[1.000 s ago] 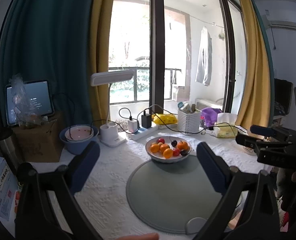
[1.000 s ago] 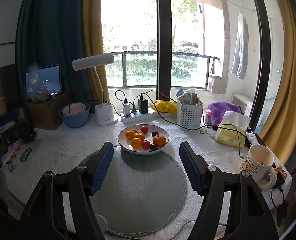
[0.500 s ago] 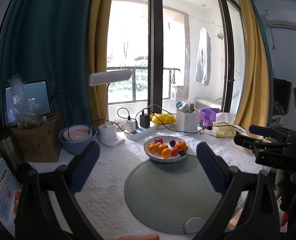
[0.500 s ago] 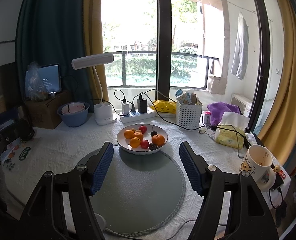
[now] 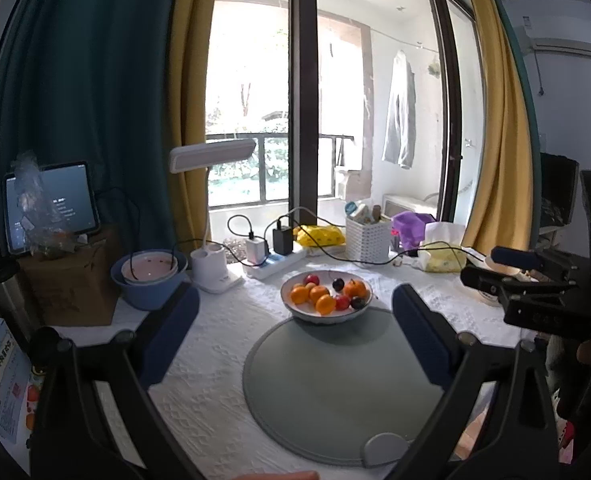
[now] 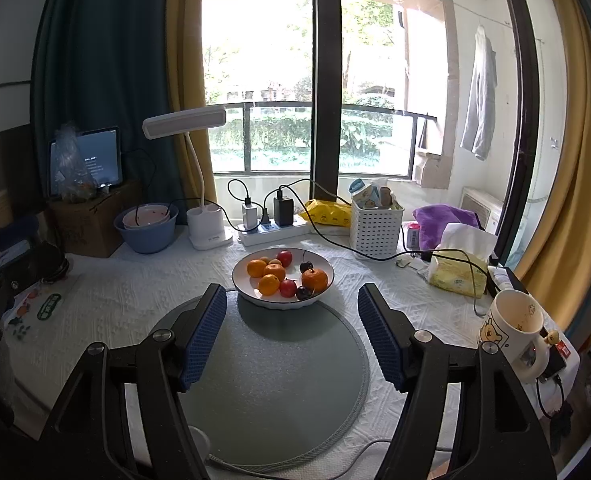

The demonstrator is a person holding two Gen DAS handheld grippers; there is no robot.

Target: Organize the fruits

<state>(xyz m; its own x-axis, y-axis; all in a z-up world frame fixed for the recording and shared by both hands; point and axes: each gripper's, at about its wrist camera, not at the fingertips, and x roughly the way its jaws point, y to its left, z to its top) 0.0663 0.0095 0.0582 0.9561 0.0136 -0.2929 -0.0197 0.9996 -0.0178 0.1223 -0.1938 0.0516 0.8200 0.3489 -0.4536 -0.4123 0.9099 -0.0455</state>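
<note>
Both tongs, left [image 5: 295, 332] and right [image 6: 291, 336], stood wide and empty above the round mat [image 6: 279, 380]. All fruits [image 6: 285, 276] lay mixed in the white bowl [image 6: 247, 294] at 12 o'clock on the desk [image 6: 111, 300]; this arrangement suited either sorting pending or fruit gathered.

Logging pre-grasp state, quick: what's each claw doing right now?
Left claw: open, holding nothing, above the round mat short of the fruit bowl.
Right claw: open, holding nothing, also short of the bowl.
</note>
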